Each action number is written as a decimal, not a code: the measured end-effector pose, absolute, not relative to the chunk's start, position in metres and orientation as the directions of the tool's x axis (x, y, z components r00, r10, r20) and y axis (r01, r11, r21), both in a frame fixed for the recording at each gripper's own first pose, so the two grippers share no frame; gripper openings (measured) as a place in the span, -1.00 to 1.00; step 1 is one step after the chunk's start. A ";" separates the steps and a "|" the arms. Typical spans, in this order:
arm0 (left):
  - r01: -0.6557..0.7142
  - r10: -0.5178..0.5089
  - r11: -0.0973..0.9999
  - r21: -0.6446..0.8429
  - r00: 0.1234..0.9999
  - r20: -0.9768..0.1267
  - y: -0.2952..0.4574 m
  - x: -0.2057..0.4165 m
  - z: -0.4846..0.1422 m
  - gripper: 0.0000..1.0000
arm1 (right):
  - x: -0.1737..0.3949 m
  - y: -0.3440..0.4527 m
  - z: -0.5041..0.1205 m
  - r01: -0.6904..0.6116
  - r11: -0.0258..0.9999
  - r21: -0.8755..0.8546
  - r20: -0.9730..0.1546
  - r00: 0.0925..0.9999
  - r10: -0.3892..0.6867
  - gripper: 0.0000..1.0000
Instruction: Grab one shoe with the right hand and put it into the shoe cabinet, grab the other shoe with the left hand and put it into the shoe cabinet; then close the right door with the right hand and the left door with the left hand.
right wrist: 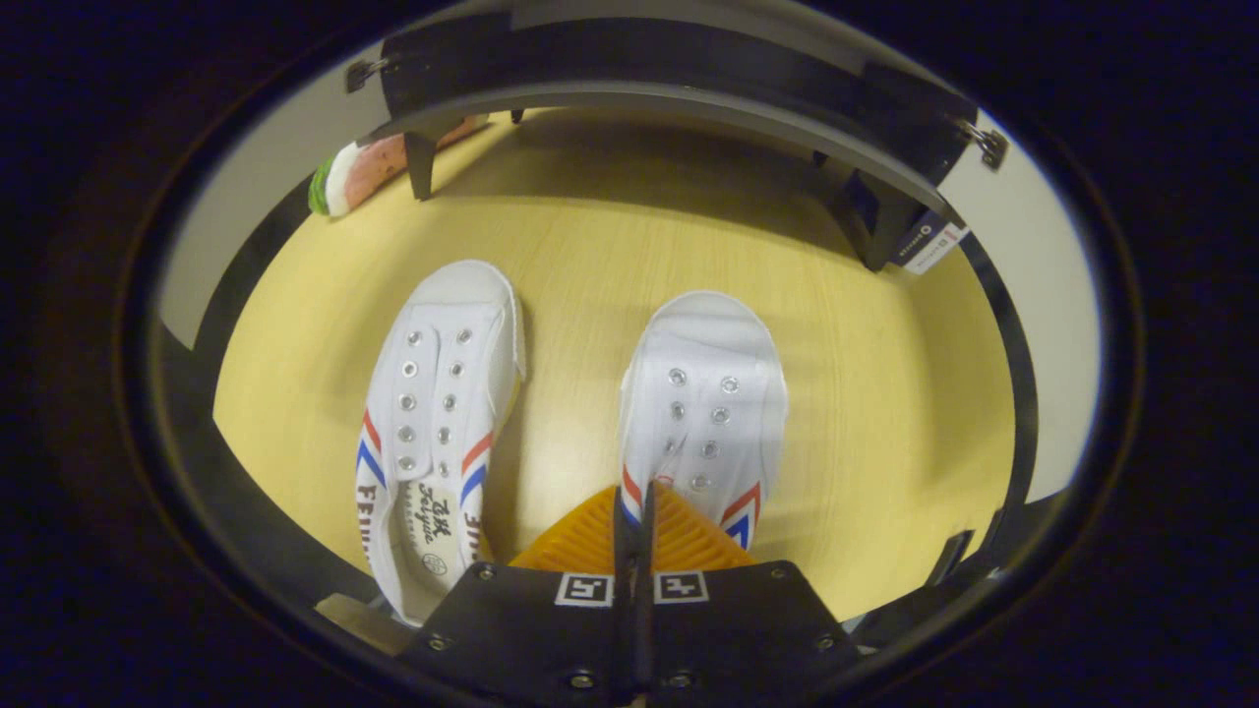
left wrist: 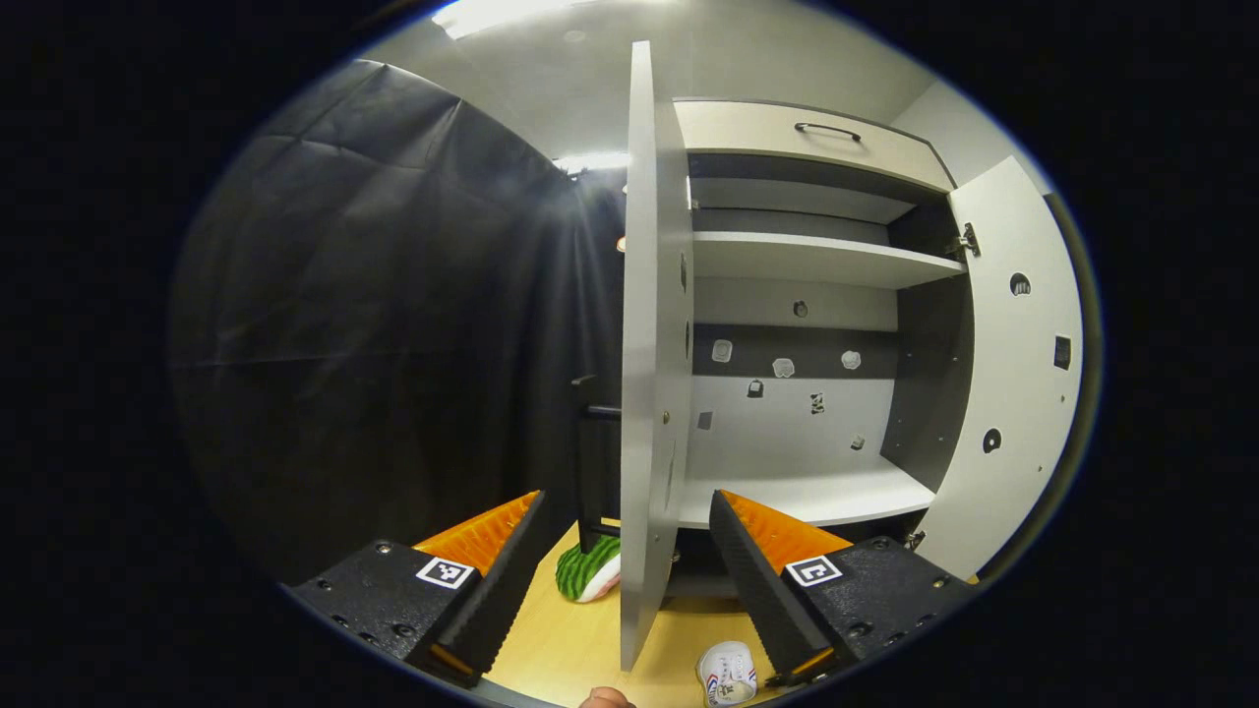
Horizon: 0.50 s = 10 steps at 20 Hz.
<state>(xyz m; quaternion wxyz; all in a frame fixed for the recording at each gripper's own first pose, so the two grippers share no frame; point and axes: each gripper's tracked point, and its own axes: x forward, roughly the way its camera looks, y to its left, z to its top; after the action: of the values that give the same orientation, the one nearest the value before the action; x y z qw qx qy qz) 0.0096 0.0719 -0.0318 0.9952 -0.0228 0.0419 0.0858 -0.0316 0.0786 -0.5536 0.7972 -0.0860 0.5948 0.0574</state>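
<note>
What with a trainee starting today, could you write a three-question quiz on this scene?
1. True or false: the cabinet's left door and right door both stand open.
2. Where do the two shoes lie?
A. side by side on the wooden surface
B. on the cabinet's bottom shelf
C. one on each shelf
3. Fill in: the left tongs are ____, while the right tongs, at the near end of one shoe, are ____.

Key: 1 true; 2 A; 3 open, shut.
</note>
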 end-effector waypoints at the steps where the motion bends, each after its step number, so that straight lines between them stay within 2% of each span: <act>1: -0.169 0.164 0.985 -0.040 0.982 -0.090 0.071 0.009 -0.033 0.98 | -0.033 0.078 -0.554 -0.175 0.983 -0.052 -0.955 0.298 0.003 -0.99; 7: -0.137 0.134 0.990 -0.037 0.987 -0.090 0.067 0.007 -0.032 0.99 | -0.029 0.068 -0.516 -0.065 0.996 0.058 -0.935 0.347 0.077 -0.99; 10: -0.119 0.116 0.993 -0.027 0.990 -0.082 0.064 0.004 -0.029 0.98 | -0.020 0.067 -0.477 -0.063 0.994 0.086 -0.909 0.403 0.104 -0.99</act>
<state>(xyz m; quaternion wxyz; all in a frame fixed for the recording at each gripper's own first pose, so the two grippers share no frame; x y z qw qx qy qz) 0.0042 0.0638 -0.0292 0.9973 -0.0160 0.0401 0.0590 -0.0201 0.0674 -0.4770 0.8373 0.0189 0.5441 0.0499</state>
